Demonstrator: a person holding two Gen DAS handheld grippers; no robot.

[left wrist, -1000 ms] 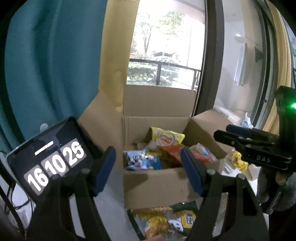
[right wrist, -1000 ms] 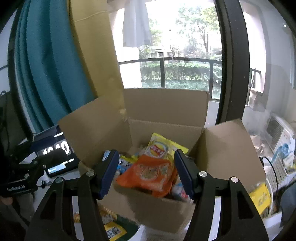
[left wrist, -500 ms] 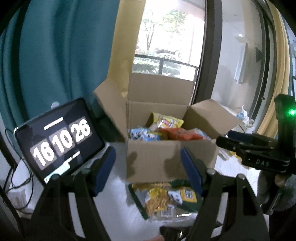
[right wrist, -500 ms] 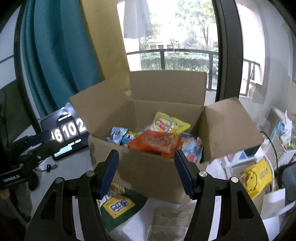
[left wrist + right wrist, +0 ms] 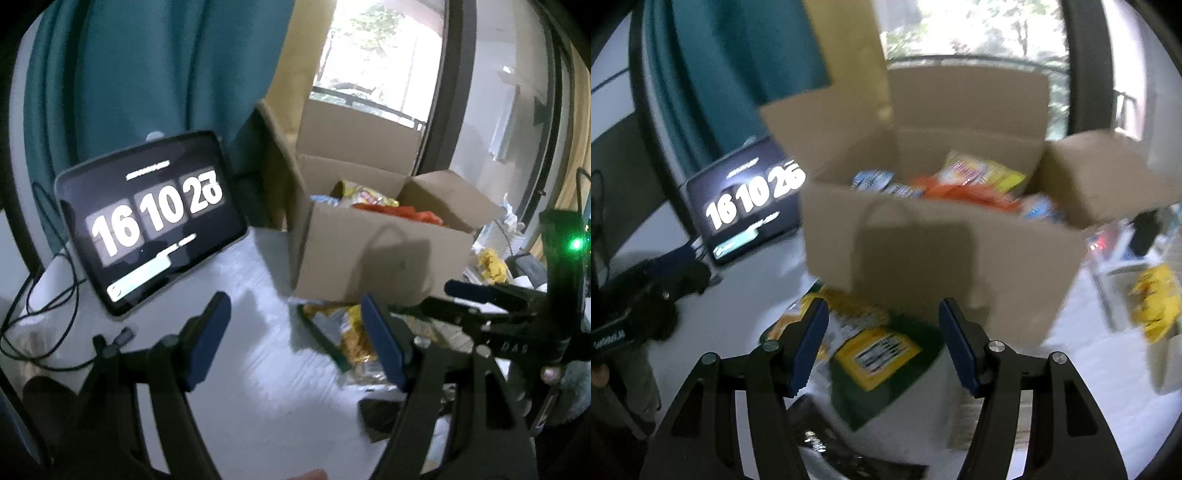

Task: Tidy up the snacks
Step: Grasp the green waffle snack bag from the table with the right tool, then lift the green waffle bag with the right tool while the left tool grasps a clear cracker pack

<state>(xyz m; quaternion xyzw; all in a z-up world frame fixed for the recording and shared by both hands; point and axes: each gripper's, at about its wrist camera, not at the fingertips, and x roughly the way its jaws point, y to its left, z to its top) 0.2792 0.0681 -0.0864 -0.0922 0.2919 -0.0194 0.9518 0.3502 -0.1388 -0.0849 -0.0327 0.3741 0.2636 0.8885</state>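
L wrist: left tongs [image 5: 295,339] wide open, empty, over white counter [image 5: 258,369]. Box [image 5: 369,254] w/ snacks [image 5: 373,201] ahead-right; tablet [image 5: 151,221] left. R wrist: right tongs [image 5: 881,343] wide open, empty, above green packet [image 5: 882,358] lying just in front of box [image 5: 942,251].

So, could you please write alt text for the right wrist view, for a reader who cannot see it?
The open right gripper, holding nothing, hovers over a green and yellow snack bag on a white table, before an open cardboard box of snack packets. A tablet showing clock digits stands at left.
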